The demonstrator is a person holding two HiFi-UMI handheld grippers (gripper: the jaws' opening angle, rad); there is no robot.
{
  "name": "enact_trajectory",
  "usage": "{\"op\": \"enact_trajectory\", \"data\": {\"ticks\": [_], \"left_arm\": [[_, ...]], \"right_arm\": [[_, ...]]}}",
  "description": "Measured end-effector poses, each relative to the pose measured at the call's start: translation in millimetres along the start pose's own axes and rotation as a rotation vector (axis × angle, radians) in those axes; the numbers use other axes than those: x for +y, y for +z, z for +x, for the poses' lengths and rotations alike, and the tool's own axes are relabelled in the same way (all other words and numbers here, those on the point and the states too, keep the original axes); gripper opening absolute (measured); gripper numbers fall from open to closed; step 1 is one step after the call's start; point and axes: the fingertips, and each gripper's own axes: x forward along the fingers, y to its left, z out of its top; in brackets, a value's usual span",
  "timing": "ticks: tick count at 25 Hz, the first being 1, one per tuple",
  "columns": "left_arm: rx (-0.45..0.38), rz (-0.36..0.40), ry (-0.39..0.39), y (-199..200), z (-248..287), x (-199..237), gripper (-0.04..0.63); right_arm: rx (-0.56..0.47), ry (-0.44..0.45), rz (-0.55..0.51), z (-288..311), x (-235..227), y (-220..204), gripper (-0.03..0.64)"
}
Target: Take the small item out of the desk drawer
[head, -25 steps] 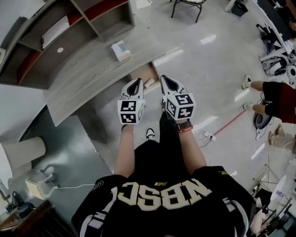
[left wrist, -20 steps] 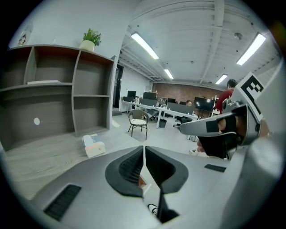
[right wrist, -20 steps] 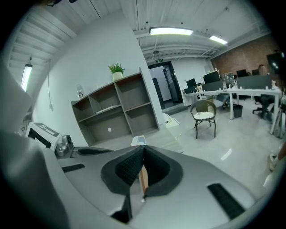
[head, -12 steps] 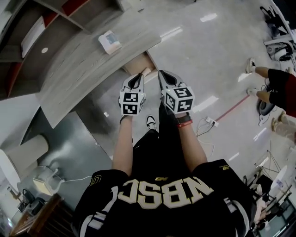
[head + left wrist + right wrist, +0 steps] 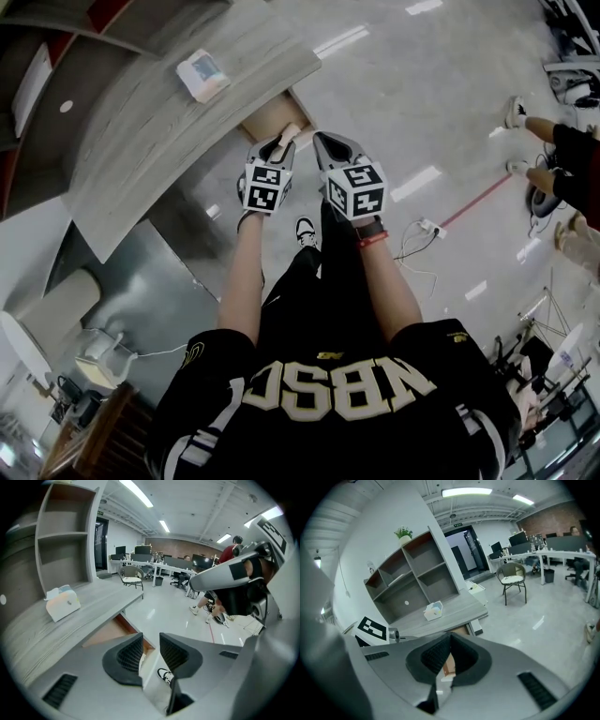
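While the drawer (image 5: 269, 116) stands open, its inside looks pale brown.

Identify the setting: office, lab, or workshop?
Most likely an open-plan office: rows of desks with monitors, an office chair, and a wood-grain desk backed by a shelf unit, all on a polished floor.

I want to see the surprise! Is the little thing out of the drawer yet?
Not yet. Done: the drawer under the desk stands open. In hand: the left claw has just been opening, nothing between its jaws; the right claw is shut, empty. Left: grasp the item, unclear from here, and lift it out.
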Motion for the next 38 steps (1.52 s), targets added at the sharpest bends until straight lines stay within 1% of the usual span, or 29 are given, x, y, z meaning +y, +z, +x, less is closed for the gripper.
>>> {"op": "enact_trajectory", "data": {"ticks": [11,15,18,21,25,30,35,36,38], "left_arm": [[0.143,0.03,-0.042,-61.5,73.2,22.4,0.168],[0.202,0.025,-0.058,-82.8,96.2,26.7,0.176],[0.225,0.045,-0.064,-94.1,114.9,29.2,0.186],[0.277,0.053,-0.073,-109.6,130.7,29.3,0.196],[0.323,0.072,-0.047,-123.1,146.4,36.5,0.196],[0.386,0.117,-0.058,-138.9,164.0,36.8,0.196],[0.452,0.132,-0.034,-154.2,174.4,38.9,0.195],[0.466,0.133,-0.029,-156.7,175.4,39.4,0.191],[0.485,0.131,-0.024,-161.2,177.0,39.9,0.153]], "right_arm": [[0.063,-0.005,0.011,33.3,-27.3,-29.9,0.008],[0.084,0.002,0.017,46.3,-33.8,-39.3,0.008],[0.095,0.006,0.027,53.9,-39.0,-44.5,0.008],[0.102,0.002,0.037,59.8,-45.7,-49.6,0.008],[0.11,-0.001,0.046,64.6,-53.6,-55.7,0.008],[0.124,-0.012,0.065,65.6,-66.3,-66.2,0.008],[0.13,-0.02,0.084,66.0,-76.5,-73.3,0.008],[0.13,-0.021,0.087,66.2,-77.5,-73.0,0.008],[0.129,-0.023,0.092,66.5,-78.4,-71.7,0.008]]}}
